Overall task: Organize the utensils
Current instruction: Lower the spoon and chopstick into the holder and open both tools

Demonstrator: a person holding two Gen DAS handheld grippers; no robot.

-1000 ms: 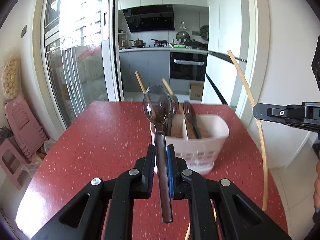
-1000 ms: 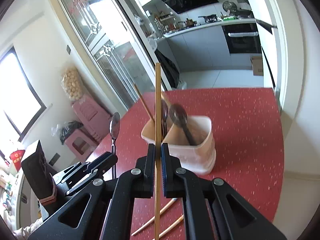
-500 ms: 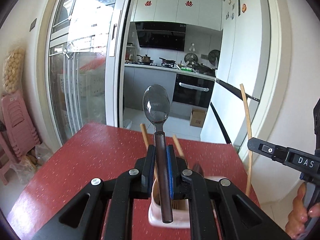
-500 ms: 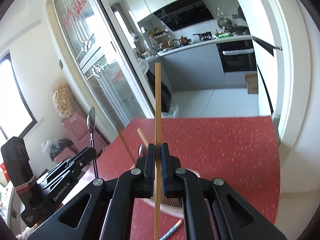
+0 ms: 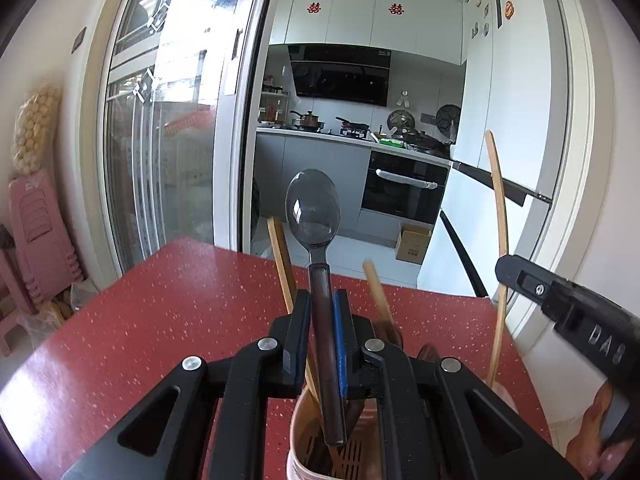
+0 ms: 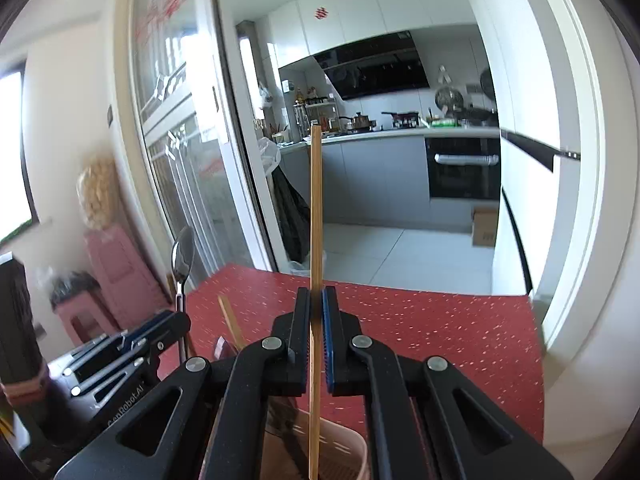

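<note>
My left gripper [image 5: 322, 308] is shut on the dark handle of a steel spoon [image 5: 313, 213], which stands upright with its bowl on top. The handle's lower end hangs over the open top of a pale plastic utensil holder [image 5: 298, 440], which holds wooden chopsticks [image 5: 282, 264] and dark utensils. My right gripper [image 6: 316, 300] is shut on one upright wooden chopstick [image 6: 316, 208], its lower end dipping into the holder [image 6: 348, 452]. In the right wrist view the left gripper [image 6: 180, 320] and spoon [image 6: 183, 256] sit at the left. The left wrist view shows the right gripper [image 5: 505, 276] and its chopstick [image 5: 498, 216] at the right.
The holder stands on a red speckled table [image 5: 160, 320] whose far edge faces a kitchen doorway. A sliding glass door [image 5: 160, 152] and stacked pink stools [image 5: 32, 232] are at the left. A person's hand [image 5: 592, 440] grips the right tool.
Both grippers have moved forward over the holder, which slid from mid-view to beneath the jaws. Each still holds its utensil upright, and the spoon and chopstick ends now hang at the holder's mouth.
</note>
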